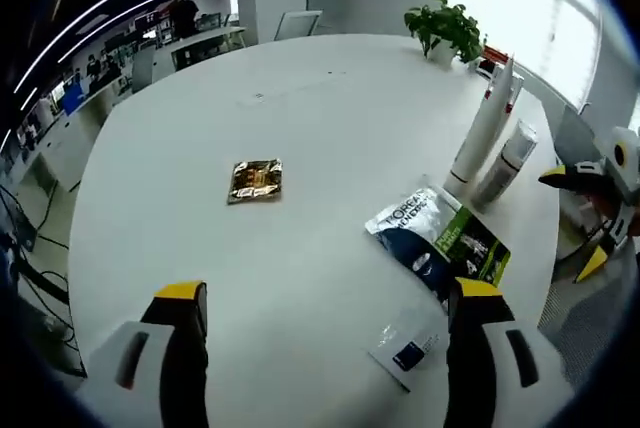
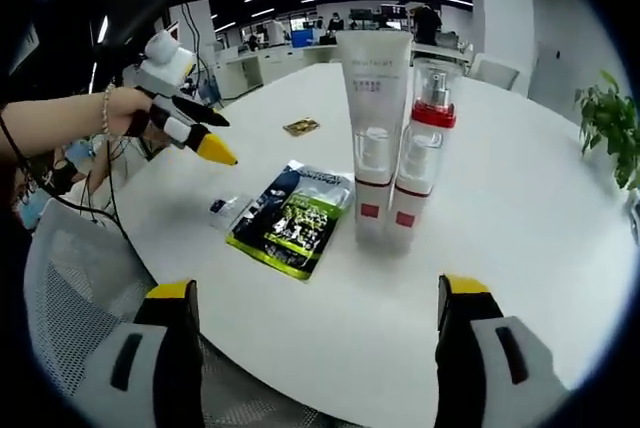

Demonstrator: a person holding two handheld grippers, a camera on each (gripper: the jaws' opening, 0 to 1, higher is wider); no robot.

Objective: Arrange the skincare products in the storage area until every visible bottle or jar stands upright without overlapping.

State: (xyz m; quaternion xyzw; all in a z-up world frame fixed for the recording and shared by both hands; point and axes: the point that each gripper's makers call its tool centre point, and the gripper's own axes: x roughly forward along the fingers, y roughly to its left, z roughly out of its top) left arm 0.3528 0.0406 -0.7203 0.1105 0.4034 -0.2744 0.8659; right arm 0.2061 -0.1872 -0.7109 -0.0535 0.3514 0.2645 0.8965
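Note:
A tall white tube stands upright on its cap near the table's edge, touching a clear pump bottle with a red collar. In the left gripper view the tube and the bottle stand at the right. A blue and green packet lies flat beside them. My right gripper is open, short of the tube and bottle, with nothing between its jaws. My left gripper is open over the table, empty, with the packet to its right. A hand holds the left gripper at the left of the right gripper view.
A gold sachet lies mid-table and a small white sachet lies near the packet. A potted plant stands at the far edge. A mesh chair is next to the round white table. The right gripper shows at the right edge.

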